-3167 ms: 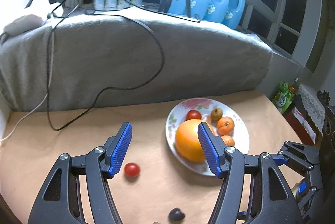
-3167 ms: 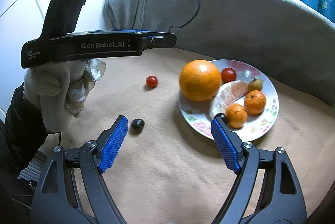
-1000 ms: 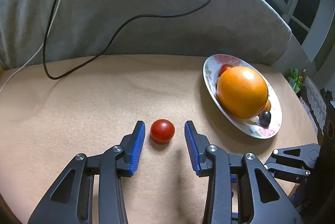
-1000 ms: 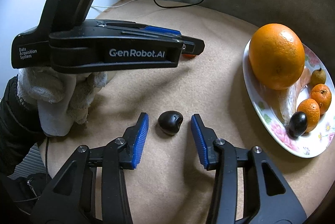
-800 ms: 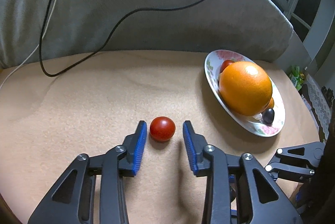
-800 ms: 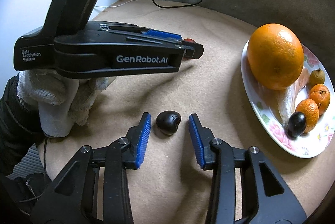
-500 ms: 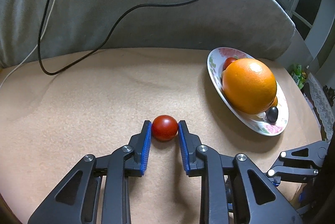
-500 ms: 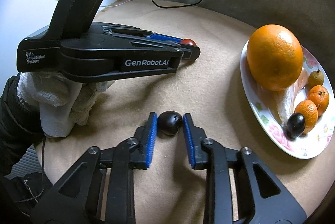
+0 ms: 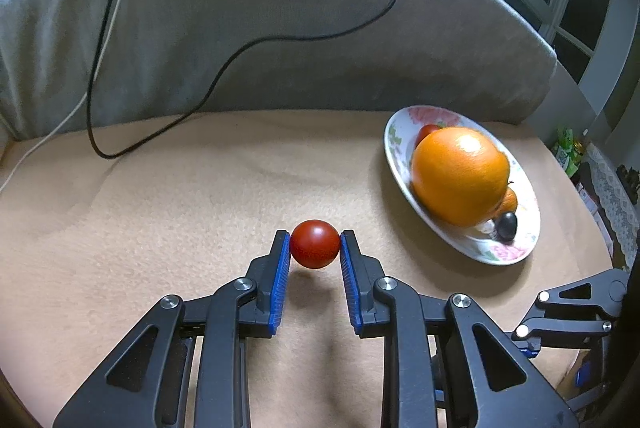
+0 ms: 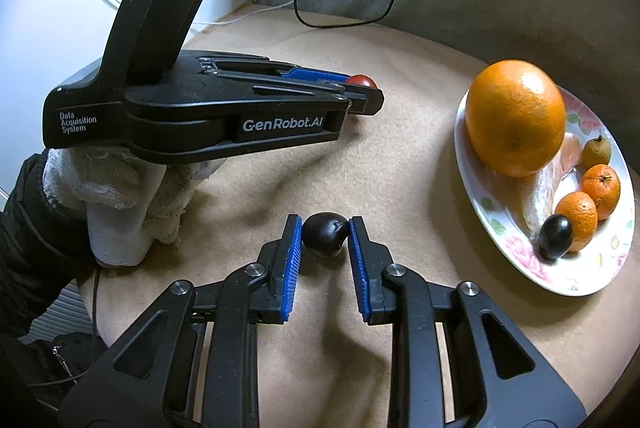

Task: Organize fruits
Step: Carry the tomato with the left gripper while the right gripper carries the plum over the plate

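Surface [image 9: 168,196]: tan cloth, bare around the two stray fruits.
Plate [image 10: 576,280]: gathers the orange [image 10: 516,116] and small fruits.
Left gripper [image 9: 315,248]: fingers pinch the tomato [image 9: 315,243], seemingly just lifted.
Right gripper [image 10: 325,234]: fingers pinch the dark fruit [image 10: 325,233], plate-bound.

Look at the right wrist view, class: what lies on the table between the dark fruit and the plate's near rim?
Nothing: in the right wrist view, only bare tan table cloth separates the dark fruit, pinched in the right tool, from the plate.
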Available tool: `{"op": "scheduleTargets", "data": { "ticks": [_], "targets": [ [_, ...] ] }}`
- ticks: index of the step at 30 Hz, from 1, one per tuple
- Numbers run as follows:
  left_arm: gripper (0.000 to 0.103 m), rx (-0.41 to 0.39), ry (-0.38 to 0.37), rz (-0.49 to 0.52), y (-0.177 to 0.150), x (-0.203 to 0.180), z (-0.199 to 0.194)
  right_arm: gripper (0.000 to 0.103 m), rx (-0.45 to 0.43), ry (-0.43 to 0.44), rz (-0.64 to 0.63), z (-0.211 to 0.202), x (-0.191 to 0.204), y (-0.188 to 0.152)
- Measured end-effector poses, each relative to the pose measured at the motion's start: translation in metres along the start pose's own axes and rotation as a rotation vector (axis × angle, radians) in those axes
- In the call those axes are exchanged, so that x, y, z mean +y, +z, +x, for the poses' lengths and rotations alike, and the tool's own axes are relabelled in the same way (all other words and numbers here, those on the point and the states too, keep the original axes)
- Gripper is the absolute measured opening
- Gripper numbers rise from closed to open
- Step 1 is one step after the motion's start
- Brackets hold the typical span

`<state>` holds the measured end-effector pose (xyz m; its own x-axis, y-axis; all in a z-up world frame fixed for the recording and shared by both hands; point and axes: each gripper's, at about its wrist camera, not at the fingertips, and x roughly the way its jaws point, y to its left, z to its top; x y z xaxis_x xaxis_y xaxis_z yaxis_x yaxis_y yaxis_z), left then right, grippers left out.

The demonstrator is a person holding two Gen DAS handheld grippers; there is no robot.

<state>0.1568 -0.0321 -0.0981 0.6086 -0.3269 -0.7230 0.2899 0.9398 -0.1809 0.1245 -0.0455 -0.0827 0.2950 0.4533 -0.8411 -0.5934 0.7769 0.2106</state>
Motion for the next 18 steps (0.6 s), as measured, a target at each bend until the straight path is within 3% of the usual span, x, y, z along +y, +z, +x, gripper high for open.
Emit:
{"op": "scheduleTargets", "data": {
  "ticks": [18],
  "targets": [
    [0.023, -0.099, -0.006, 0.052, 0.015, -0.023, -0.038, 0.025, -0.078, -0.029, 0.032, -0.051, -0.012, -0.01]
  ]
}}
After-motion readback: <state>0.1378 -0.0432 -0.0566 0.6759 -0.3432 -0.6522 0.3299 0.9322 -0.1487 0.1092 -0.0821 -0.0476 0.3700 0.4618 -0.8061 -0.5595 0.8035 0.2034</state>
